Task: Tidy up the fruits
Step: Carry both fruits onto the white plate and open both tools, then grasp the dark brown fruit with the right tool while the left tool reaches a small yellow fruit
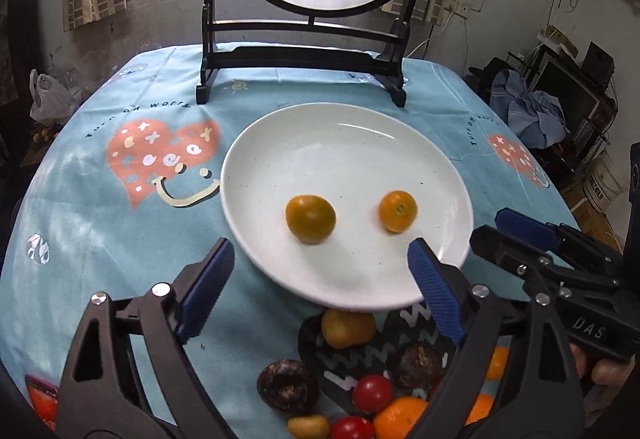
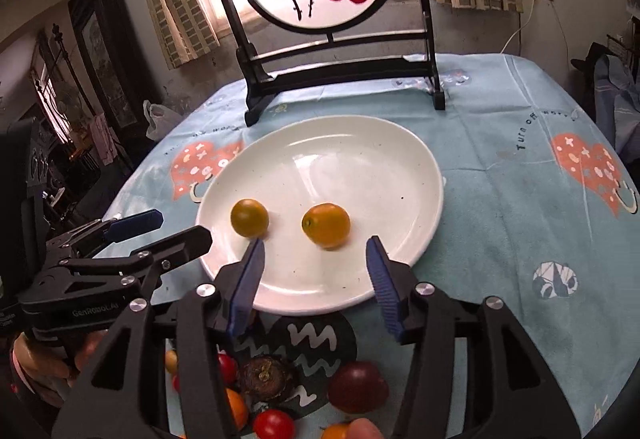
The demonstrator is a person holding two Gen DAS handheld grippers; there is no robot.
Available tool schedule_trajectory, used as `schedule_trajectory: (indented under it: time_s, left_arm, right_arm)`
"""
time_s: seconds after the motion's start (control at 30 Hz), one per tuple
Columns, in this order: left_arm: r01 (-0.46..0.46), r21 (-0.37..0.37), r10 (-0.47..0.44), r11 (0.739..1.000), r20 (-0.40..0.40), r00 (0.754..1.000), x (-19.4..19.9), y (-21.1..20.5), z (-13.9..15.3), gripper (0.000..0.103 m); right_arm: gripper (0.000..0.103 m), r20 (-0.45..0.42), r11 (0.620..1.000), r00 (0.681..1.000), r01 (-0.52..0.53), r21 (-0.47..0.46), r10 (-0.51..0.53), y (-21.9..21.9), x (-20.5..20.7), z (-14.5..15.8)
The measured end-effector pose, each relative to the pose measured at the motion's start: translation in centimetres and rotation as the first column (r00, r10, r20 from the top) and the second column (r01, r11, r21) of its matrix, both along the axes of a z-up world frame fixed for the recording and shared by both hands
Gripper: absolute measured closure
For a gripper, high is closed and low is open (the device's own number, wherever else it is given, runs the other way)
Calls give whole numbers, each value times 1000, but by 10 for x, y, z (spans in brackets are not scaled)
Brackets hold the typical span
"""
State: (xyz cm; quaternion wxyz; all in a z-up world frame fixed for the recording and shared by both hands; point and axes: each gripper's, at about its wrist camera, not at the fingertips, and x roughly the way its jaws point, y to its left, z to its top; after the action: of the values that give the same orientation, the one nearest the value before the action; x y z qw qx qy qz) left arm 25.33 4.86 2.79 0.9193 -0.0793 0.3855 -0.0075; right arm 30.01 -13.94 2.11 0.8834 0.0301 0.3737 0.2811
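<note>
Two small yellow-orange round fruits (image 1: 310, 218) (image 1: 397, 211) already lie apart on our white round ceramic plate (image 1: 320, 143), while our left gripper (image 1: 320, 271) and right gripper (image 2: 316, 279) hover spread and empty, and the mixed pile of dark, red and orange fruits (image 1: 372, 387) nearer us remains unsorted.

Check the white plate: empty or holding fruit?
Holding fruit: two small orange-yellow fruits sit apart on the white plate.
</note>
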Motion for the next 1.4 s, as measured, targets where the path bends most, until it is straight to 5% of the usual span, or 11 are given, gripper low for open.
schedule_trajectory:
  time_s: [0.3, 0.5, 0.6, 0.7, 0.87, 1.2, 1.4]
  left_arm:
    - [39, 87, -49, 995, 118, 992, -123, -6, 3, 2]
    - [44, 50, -46, 998, 31, 998, -177, 3, -40, 2]
    - [62, 54, -63, 997, 13, 998, -193, 3, -53, 2]
    - [71, 79, -73, 994, 15, 997, -202, 2, -58, 2]
    - [94, 61, -96, 994, 39, 995, -206, 3, -57, 2]
    - [80, 8, -80, 997, 17, 997, -201, 10, -59, 2]
    - [65, -19, -65, 998, 5, 998, -198, 15, -62, 2]
  right_arm:
    - [40, 92, 998, 996, 11, 67, -17, -61, -95, -1]
    - [40, -130, 987, 990, 74, 144, -55, -93, -117, -47]
    - [40, -125, 994, 990, 72, 78, -62, -91, -132, -54]
    - [40, -71, 993, 993, 90, -73, -95, -80, -145, -60]
    - [40, -45, 982, 995, 79, -174, -88, -69, -154, -65]
    - [41, -88, 971, 988, 104, -216, -125, -69, -142, -73]
    - [57, -99, 964, 985, 114, -242, -141, -67, -139, -76]
